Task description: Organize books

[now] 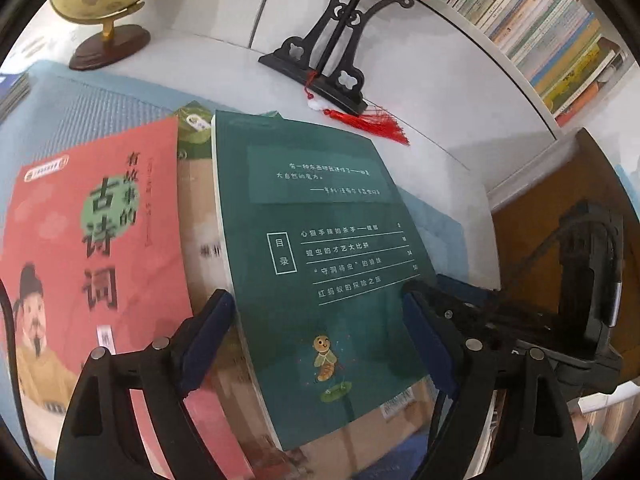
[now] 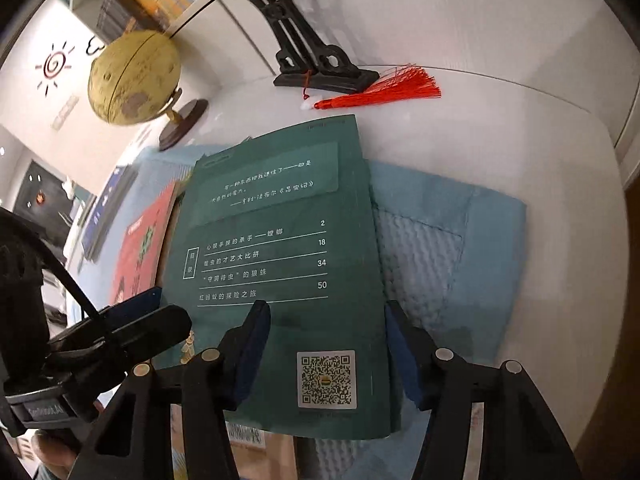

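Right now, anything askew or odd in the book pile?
Yes: the green book lies skewed on top, overlapping the red poetry book and other books beneath, edges unaligned. No visible damage.

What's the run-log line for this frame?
phase: approach | target: green book atop stack | left gripper: open, straddling it | right gripper: open, over its right edge

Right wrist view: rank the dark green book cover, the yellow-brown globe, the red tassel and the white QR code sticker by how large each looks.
1. Dark green book cover, nearest the camera.
2. Yellow-brown globe.
3. Red tassel, long but thin.
4. White QR code sticker; close to the tassel in area, so this order is unsure.
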The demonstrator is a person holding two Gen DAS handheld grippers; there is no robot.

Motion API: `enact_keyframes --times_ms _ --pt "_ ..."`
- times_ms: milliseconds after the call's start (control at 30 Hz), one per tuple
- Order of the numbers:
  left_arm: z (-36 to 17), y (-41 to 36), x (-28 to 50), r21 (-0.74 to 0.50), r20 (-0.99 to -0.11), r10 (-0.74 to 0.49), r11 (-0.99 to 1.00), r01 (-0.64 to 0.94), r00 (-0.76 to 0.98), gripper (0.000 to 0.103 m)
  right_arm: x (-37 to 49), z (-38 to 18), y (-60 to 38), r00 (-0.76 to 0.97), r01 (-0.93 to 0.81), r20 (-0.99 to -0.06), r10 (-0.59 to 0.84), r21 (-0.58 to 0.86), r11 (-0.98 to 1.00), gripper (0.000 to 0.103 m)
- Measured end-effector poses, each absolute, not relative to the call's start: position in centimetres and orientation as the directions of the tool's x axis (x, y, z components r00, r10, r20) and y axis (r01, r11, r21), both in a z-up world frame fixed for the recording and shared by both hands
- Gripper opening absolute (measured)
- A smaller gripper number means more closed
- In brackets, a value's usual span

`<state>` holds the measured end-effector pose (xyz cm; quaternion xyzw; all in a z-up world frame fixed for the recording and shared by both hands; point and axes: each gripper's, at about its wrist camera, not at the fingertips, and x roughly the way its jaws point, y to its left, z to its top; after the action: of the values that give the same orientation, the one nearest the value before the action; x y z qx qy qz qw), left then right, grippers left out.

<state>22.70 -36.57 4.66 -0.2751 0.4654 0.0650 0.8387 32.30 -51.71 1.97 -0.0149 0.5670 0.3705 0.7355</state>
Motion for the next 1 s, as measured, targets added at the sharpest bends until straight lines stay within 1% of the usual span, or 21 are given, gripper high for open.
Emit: enact_keyframes --times_ms 133,233,433,500,567,633,667,733,767,833,900,967,1000 --pt "5.6 -37.5 19.9 -0.477 -0.78 -0.197 0.802 -0.359 0.594 0.085 31.2 2.5 -53.7 0.05 -0.539 -0.835 0.548 0.44 0.718 0.058" --pt "7.5 -39.4 16.8 -0.469 -0.762 -0.192 0.822 -0.323 0.618 0.085 28.7 3.4 -55.4 0.009 -0.53 -0.818 0.575 0.484 0.697 0.057" --pt "8.7 -40.4 10.6 -0.429 -0.789 -0.17 0.841 -0.331 0.59 0.085 21.4 4.0 -55.7 -0.051 -0.552 -0.83 0.555 0.486 0.678 0.057" --pt "8.2 -39.8 8.4 -0.436 -0.8 -0.186 0.833 -0.341 0.57 0.085 18.6 3.6 -55.5 -0.056 -0.56 -0.841 0.539 0.473 0.68 0.057" --pt "7.0 -39.0 6.5 -0.479 -0.805 -0.243 0.804 -0.353 0.541 0.084 16.6 2.7 -55.9 -0.075 -0.541 -0.846 0.528 0.479 0.691 0.057" --pt "6.4 -38.4 5.4 -0.521 -0.792 -0.286 0.777 -0.354 0.539 0.084 15.5 2.6 -56.4 -0.057 -0.523 -0.845 0.531 0.478 0.705 0.056" --pt "6.3 -38.2 4.8 -0.513 -0.795 -0.276 0.78 -0.358 0.54 0.084 15.1 2.7 -56.7 -0.038 -0.516 -0.849 0.528 0.469 0.717 0.056" --pt "6.0 -37.7 4.0 -0.461 -0.818 -0.22 0.803 -0.376 0.532 0.084 15.0 2.7 -56.8 -0.007 -0.503 -0.86 0.511 0.445 0.741 0.055" --pt "5.9 -37.5 3.7 -0.46 -0.818 -0.215 0.801 -0.383 0.533 0.084 15.0 2.7 -56.8 0.01 -0.496 -0.864 0.503 0.432 0.753 0.055" --pt "5.0 -36.9 3.7 -0.494 -0.806 -0.248 0.781 -0.382 0.537 0.084 14.8 2.6 -56.5 0.021 -0.492 -0.871 0.49 0.418 0.764 0.055" --pt "3.7 -37.0 4.2 -0.539 -0.793 -0.313 0.76 -0.363 0.523 0.084 14.4 2.7 -55.7 0.049 -0.508 -0.881 0.471 0.384 0.771 0.055" --pt "3.9 -37.7 4.6 -0.54 -0.783 -0.321 0.777 -0.325 0.532 0.084 14.1 2.7 -55.3 0.06 -0.512 -0.887 0.458 0.366 0.777 0.055" --pt "3.9 -38.0 4.8 -0.561 -0.774 -0.357 0.769 -0.306 0.524 0.085 14.1 2.8 -55.4 0.06 -0.506 -0.887 0.457 0.368 0.78 0.055"
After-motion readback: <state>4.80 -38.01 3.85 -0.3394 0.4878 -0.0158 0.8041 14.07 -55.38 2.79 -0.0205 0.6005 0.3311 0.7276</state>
